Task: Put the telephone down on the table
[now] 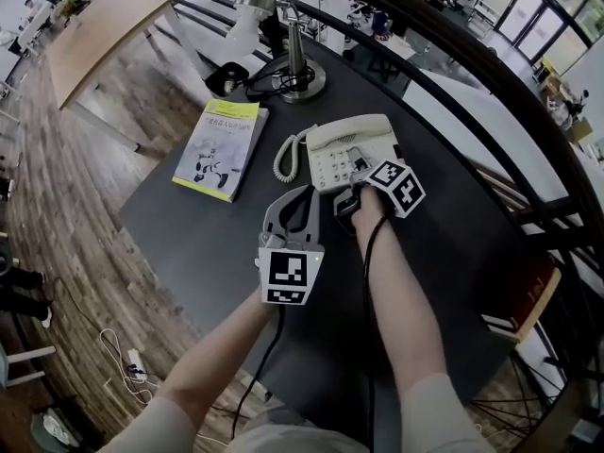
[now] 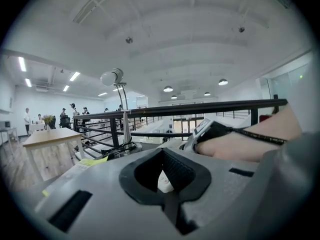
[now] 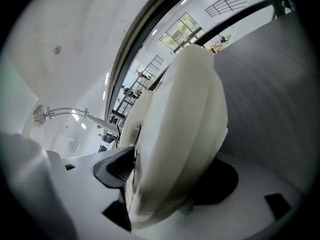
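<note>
Light: bright and even from ceiling lamps (image 2: pixel 168 89); your shadows stay soft.
Edges: both gripper views bend and darken at corners.
Focus: your telephone (image 3: pixel 180 134) looms close, blurred.

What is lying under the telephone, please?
Only the dark table shows around the telephone, which seems to rest on it. The telephone's body covers the spot beneath, and the right hand-held gripper hides its near edge.

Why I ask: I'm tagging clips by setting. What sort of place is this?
Probably an open-plan office, on a mezzanine: a table with desk telephone and lamp, a railing alongside, a wooden worktable and people beyond.
</note>
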{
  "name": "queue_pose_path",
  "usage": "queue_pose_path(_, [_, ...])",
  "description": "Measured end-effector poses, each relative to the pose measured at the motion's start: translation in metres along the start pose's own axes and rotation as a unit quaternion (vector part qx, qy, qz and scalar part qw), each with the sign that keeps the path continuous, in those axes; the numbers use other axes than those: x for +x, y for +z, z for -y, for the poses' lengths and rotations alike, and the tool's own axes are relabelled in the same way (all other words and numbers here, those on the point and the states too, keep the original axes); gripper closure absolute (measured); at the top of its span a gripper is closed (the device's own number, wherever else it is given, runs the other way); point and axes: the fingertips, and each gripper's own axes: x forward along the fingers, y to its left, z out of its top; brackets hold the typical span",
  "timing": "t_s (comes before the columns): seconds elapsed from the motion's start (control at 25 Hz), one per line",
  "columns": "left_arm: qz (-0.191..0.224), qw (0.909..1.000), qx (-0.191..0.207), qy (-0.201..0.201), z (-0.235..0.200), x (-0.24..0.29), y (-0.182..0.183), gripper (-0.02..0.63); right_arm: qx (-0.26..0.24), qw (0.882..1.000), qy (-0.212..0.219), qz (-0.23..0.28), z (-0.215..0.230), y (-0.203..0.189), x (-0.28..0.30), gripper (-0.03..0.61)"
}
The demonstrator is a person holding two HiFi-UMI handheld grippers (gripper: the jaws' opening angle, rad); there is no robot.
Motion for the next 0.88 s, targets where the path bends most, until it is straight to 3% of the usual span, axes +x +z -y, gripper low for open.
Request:
queue_pose_path(0.12, [-0.02, 0.9996, 0.021, -0.002, -0.001, -0.004, -0.001, 0.61, 0.014, 1.0, -0.009, -0.007, 0.0, -0.004, -0.005, 0.244])
queue_pose_path(0.48, [-0.036, 0.999, 0.023, -0.015, 0.007, -0.024, 0.005, 0.609, 0.004, 0.995, -0.088, -0.045, 0.021, -0.025, -0.025, 0.207])
queue_pose_path(0.88, [-0.038, 0.9987, 0.027, -0.02, 0.026, -0.053, 0.031, 0.611, 0.013, 0.994, -0.1, -0.043, 0.031, -0.015, -0.066, 0.206])
